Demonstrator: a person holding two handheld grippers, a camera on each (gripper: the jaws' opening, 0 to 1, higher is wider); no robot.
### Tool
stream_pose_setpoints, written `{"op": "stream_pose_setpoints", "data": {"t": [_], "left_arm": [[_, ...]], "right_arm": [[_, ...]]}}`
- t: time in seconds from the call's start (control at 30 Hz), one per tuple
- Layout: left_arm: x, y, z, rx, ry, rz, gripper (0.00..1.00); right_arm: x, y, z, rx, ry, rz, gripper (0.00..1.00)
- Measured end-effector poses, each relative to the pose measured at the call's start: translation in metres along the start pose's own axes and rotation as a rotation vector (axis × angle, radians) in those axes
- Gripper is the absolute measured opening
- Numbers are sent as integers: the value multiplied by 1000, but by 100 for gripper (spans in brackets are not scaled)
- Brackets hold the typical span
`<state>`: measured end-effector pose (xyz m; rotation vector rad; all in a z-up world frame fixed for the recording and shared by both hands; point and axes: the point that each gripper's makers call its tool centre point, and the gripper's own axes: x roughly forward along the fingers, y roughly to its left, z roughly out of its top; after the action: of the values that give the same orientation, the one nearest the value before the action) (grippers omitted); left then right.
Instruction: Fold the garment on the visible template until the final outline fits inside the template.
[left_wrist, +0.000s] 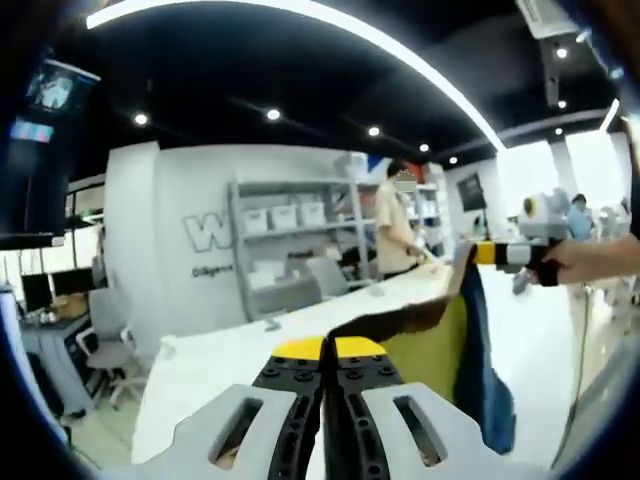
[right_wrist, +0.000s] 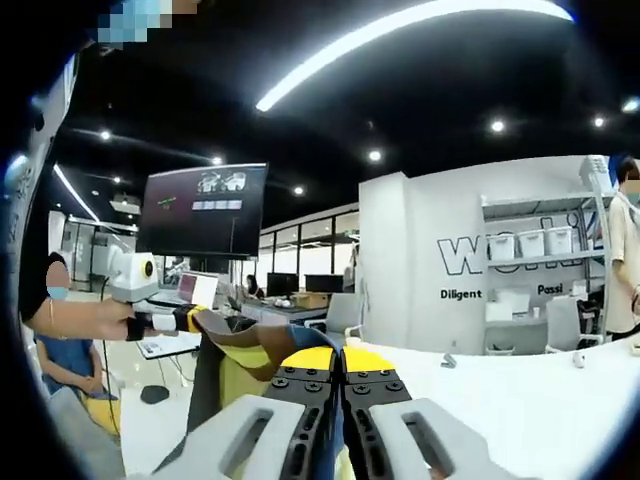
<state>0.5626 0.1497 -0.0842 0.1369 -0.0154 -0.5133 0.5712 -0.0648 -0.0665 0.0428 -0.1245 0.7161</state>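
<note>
White tabletop (left_wrist: 230, 365) fills the lower middle of the left gripper view, with office shelving (left_wrist: 290, 250) and a standing person (left_wrist: 398, 225) behind it. Above it hangs the garment (left_wrist: 470, 350) — yellow and dark blue cloth, lifted clear and stretched between the two grippers, its top edge running roughly level from one to the other. In the left gripper view, the left gripper (left_wrist: 324, 352) sits at bottom centre, jaws clamped on one corner; the right gripper (left_wrist: 505, 252) at right pinches the other. In the right gripper view, the right gripper (right_wrist: 342, 362) is likewise closed on cloth, the garment (right_wrist: 235, 365) sagging toward the left gripper (right_wrist: 180, 322) at left. No template is visible — lowering the garment flat looks like the coming move.
</note>
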Motion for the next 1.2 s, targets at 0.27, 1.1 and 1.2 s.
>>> {"op": "stream_pose_setpoints", "data": {"t": [0.27,1.1,1.2], "left_arm": [[36,15,-38,3,78,23,1],[135,50,-181,-115,329,3,1],[141,51,-190,-116,333,-7,1]], "right_arm": [[20,-29,-45,57,63,-47,0],[84,-97,-180,150,323,-156,0],[89,-103,-189,148,336,-161,0]]}}
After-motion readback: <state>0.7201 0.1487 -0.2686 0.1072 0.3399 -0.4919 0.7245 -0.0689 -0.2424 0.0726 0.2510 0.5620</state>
